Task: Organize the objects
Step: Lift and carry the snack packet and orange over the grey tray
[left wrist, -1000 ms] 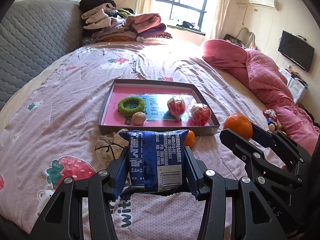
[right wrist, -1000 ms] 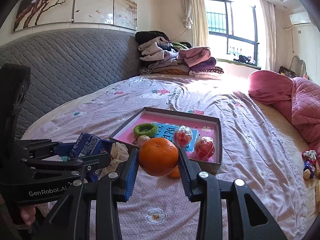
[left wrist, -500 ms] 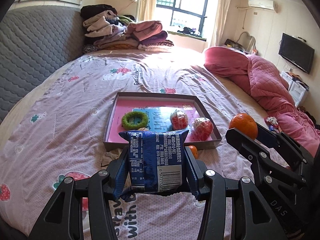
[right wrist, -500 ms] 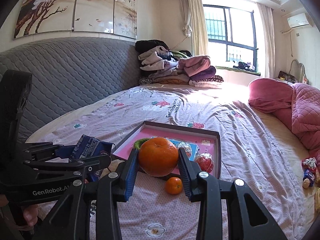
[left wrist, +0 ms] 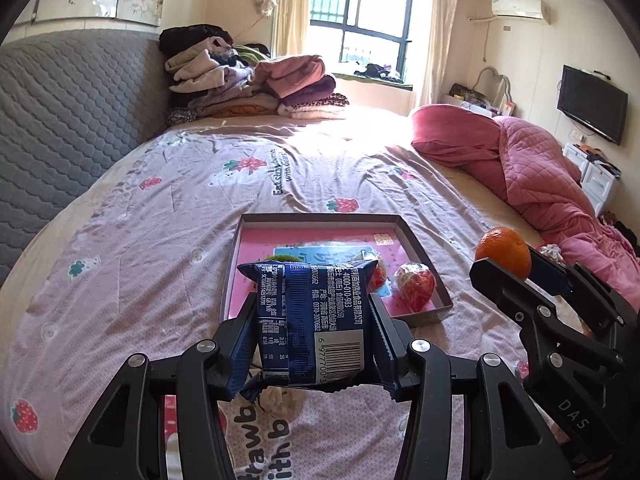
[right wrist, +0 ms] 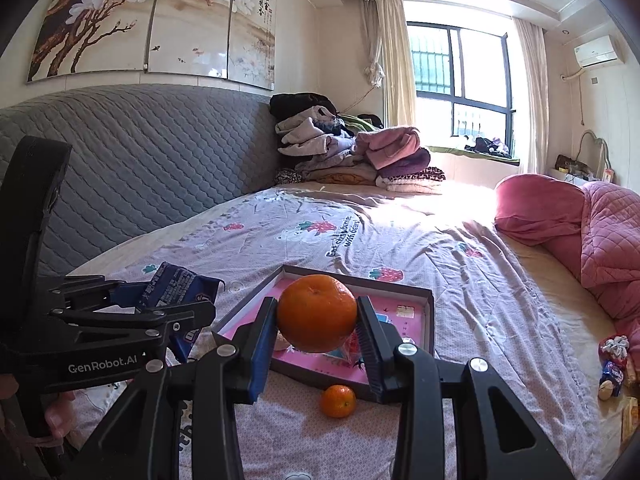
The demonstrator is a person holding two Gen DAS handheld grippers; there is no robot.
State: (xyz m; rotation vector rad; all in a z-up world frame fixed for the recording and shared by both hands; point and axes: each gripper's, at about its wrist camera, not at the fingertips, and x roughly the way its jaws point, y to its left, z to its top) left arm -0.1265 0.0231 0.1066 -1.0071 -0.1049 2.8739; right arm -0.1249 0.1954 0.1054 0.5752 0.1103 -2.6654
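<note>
Left tongs (left wrist: 312, 334) clamped on a blue snack packet (left wrist: 310, 320), right tongs (right wrist: 316, 340) squeezing an orange (right wrist: 317, 312), both held above the bed (left wrist: 160, 216); box tray (right wrist: 430, 320) sits at 12 o'clock, small orange (right wrist: 338, 401) beside it

The left wrist camera is sitting just behind the left gripper (left wrist: 312, 332) and is looking along its fingers, tilted down across the bed (left wrist: 132, 240) toward the window (left wrist: 360, 20). The packet (left wrist: 312, 320) is filling the near centre, very close to the lens. The right wrist camera is looking the same way from behind the right gripper (right wrist: 316, 340), a little flatter, with the orange (right wrist: 317, 313) close in front. Both views are sharing the tray (left wrist: 320, 218), the clothes pile (left wrist: 248, 80) and the pink quilt (left wrist: 532, 168), and each is catching the other gripper at its edge.
</note>
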